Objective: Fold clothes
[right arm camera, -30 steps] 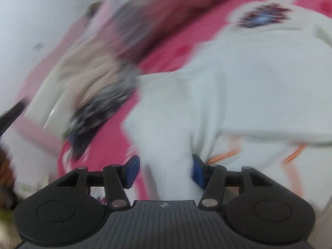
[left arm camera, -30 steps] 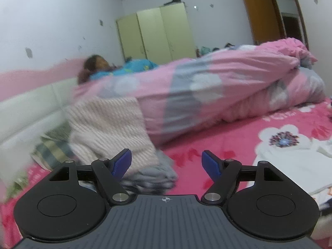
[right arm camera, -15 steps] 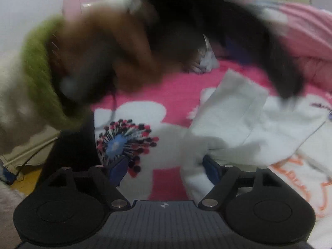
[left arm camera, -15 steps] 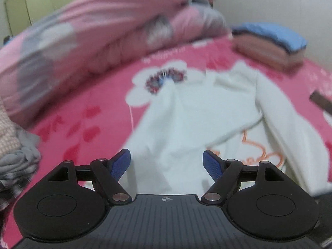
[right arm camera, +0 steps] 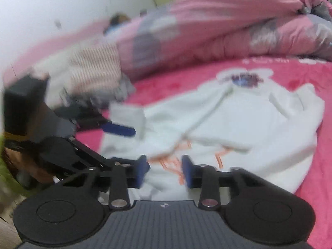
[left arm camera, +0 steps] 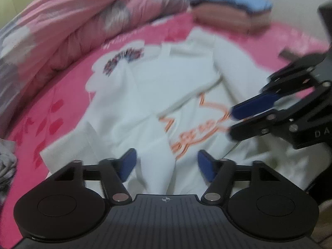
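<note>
Gripping the near hem next: white sweatshirt (left arm camera: 157,95) lies rumpled on the pink bed (left arm camera: 68,87); left gripper (left arm camera: 166,164) and right gripper (right arm camera: 165,170) jaws closing, cloth between, not yet pinched; take single layers, symmetric.

Your right gripper (right arm camera: 165,171) hovered low over a white sweatshirt (right arm camera: 238,124) with orange print, spread on the pink floral bedsheet (right arm camera: 311,186); its blue jaws were closing with only cloth behind them. Your left gripper (right arm camera: 122,130) reached in beside a white sleeve. A pink quilt (right arm camera: 217,31) lay bunched behind.
</note>
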Tool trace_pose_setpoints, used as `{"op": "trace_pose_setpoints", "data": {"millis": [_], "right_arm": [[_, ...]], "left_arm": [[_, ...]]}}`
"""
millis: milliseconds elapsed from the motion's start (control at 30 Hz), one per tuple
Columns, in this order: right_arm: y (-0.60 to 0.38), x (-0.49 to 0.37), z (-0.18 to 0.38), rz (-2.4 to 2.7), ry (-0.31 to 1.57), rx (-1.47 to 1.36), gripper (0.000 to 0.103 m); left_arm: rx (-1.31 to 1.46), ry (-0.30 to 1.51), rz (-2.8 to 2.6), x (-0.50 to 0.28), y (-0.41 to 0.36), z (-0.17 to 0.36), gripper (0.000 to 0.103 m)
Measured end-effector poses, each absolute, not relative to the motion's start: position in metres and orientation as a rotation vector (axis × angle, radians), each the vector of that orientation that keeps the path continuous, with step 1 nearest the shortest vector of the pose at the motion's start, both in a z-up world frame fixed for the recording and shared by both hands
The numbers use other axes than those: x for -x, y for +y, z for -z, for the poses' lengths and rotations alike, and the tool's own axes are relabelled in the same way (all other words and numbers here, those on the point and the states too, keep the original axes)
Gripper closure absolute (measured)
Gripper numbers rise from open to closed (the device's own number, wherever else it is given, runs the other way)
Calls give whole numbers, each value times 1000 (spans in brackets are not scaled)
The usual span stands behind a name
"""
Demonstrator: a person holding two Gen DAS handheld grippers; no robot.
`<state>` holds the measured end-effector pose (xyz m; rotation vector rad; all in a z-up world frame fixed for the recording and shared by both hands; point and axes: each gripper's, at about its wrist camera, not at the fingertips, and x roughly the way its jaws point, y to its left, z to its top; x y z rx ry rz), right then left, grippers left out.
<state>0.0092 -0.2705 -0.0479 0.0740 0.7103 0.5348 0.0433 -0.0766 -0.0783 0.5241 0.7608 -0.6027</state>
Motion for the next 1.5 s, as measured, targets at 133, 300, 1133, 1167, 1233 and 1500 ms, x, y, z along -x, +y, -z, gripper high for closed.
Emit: {"op": "trace_pose_setpoints", "data": {"millis": [133,300,1133,1167,1233,1500], "right_arm": [[-274,7,71,-356,758,183,88],[-328,25,71,-38,763,207,92],[-210,-81,61,-636,609,565,60],[-203,-85,67,-653,622,598,60],[-194,-90,75,-663,625,618,62],[-188,-106,87,-580,595,583,99]], "left_arm": [[-634,736,454,-50,-71,92,43],[-653,677,267,-69,-47,85,40],[-530,730,454,-101,-57,96,63],[-518,725,445,-104,-54,96,76],[-453,708,422,-110,-42,91,87],[-100,705,266,-136,12,74,98]]}}
